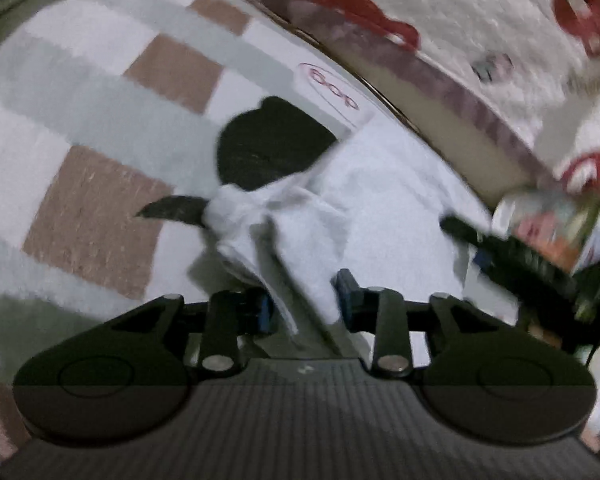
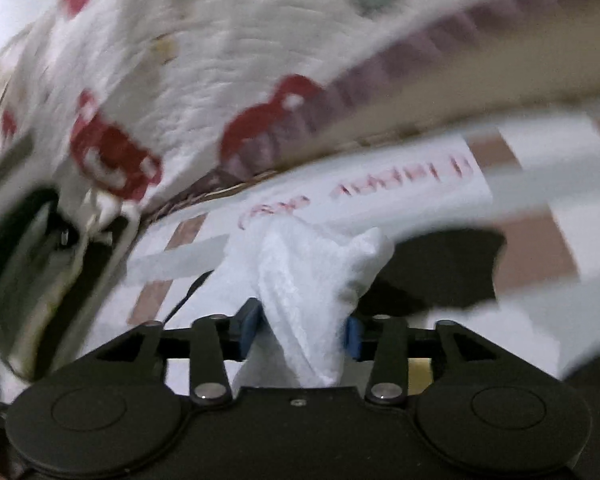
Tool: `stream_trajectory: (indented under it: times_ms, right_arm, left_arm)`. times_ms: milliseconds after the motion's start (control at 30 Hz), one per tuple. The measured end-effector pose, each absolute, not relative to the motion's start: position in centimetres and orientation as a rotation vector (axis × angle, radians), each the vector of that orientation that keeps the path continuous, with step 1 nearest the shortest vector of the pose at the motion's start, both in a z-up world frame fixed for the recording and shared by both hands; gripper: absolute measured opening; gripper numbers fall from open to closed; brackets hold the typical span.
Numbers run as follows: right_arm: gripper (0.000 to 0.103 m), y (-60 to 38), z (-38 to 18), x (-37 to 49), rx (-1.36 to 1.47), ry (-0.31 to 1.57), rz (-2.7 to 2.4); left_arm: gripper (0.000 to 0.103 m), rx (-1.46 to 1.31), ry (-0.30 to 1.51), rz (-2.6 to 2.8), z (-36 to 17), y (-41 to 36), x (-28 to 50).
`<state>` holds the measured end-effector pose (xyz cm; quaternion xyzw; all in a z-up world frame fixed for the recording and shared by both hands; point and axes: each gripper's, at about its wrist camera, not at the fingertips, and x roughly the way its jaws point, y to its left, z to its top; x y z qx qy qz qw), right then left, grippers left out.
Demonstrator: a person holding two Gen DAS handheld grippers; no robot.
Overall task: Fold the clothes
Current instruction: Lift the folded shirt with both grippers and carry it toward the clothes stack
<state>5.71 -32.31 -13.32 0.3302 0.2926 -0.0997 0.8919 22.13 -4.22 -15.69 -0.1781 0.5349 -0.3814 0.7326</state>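
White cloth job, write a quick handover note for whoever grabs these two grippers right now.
Left gripper: shut on the white cloth, which runs up between the jaws.
Right gripper: shut on a bunched part of the same cloth.
Where things are: the cloth is gathered and creased over the checked sheet; a dark piece shows beside it. The red-patterned blanket lies along the far edge.
Done: both grips taken.
Left: no neat fold is visible yet. Both views are motion-blurred, so check the grips before folding the cloth flat.
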Motion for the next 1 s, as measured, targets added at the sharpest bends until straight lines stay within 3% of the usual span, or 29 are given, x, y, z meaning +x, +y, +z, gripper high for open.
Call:
stream_trajectory:
  times_ms: [67,200,267,367,400,467,567,1000]
  right_arm:
    - [0.06,-33.4,-14.7,4.8,0.81,0.598,-0.21]
    - [0.066,-32.6,-17.7,4.0,1.068,0.575,-0.172]
    - [0.068,-32.6,-18.2,4.3,1.091,0.532,-0.177]
    - [0.068,-33.6,-17.9,5.8,1.043,0.513,-0.176]
    - [0.065,-33.7,-17.6,6.1,1.01,0.5,-0.17]
    - [0.045,-33.5,-16.6,6.3,0.938,0.46,-0.153]
    - [0.029,-32.4,-14.1,6.4,0.825,0.427,-0.101]
    - [0.026,-25.0,-0.1,6.2,0.46,0.352,0.104]
  left_arm:
    - [0.046,-0.427,1.201,-0.849,-16.2,-4.3,23.0]
    - [0.046,-0.647,1.241,-0.862,-18.2,-3.6,24.5]
    - [0.045,-0.586,1.217,-0.902,-17.8,-4.3,24.0]
    - [0.027,-0.417,1.145,-0.948,-16.3,-5.5,22.9]
    - [0.023,-0.364,1.118,-0.946,-15.7,-5.9,22.6]
    - [0.021,-0.26,1.062,-0.935,-14.2,-6.5,22.0]
    - [0.017,-0.099,0.928,-0.907,-11.5,-7.2,21.1]
    - [0.017,-0.138,0.585,-0.829,-1.7,1.5,16.5]
